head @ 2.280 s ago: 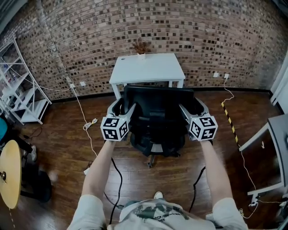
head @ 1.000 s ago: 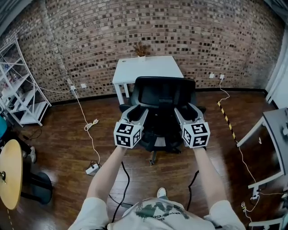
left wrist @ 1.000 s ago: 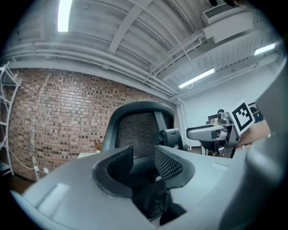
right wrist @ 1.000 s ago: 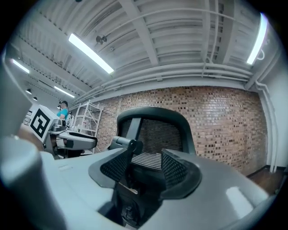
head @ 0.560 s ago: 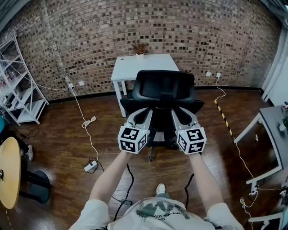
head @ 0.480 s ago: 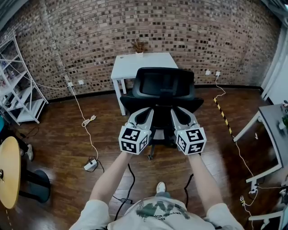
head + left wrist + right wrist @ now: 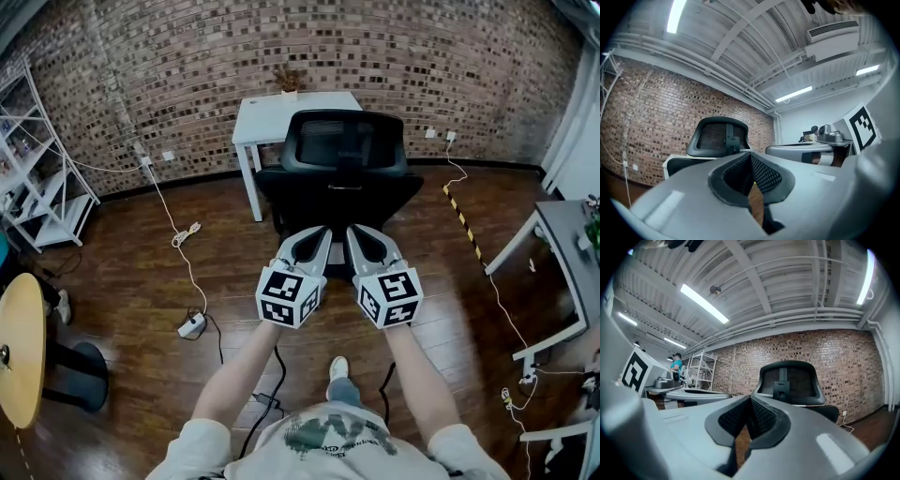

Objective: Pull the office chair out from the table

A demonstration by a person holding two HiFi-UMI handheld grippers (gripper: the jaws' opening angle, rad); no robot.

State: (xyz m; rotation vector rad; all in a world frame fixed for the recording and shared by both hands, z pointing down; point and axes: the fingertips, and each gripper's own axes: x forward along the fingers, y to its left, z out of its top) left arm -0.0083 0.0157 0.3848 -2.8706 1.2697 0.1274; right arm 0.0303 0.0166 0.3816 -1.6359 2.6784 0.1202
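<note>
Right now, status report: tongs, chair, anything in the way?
Left tongs and right tongs just closed, both empty. Chair in front of the table, tongs apart from it. White cable on the floor to the left, off the path.

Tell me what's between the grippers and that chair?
Only bare floor before the office chair, in both gripper views; left gripper and right gripper just closed, empty.

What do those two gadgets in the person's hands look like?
The left hand-held gripper and right hand-held gripper are pale grey shells tapering to two jaws lined with black textured pads, each with a white cube of black square markers behind. The person wears a light short-sleeved T-shirt.
</note>
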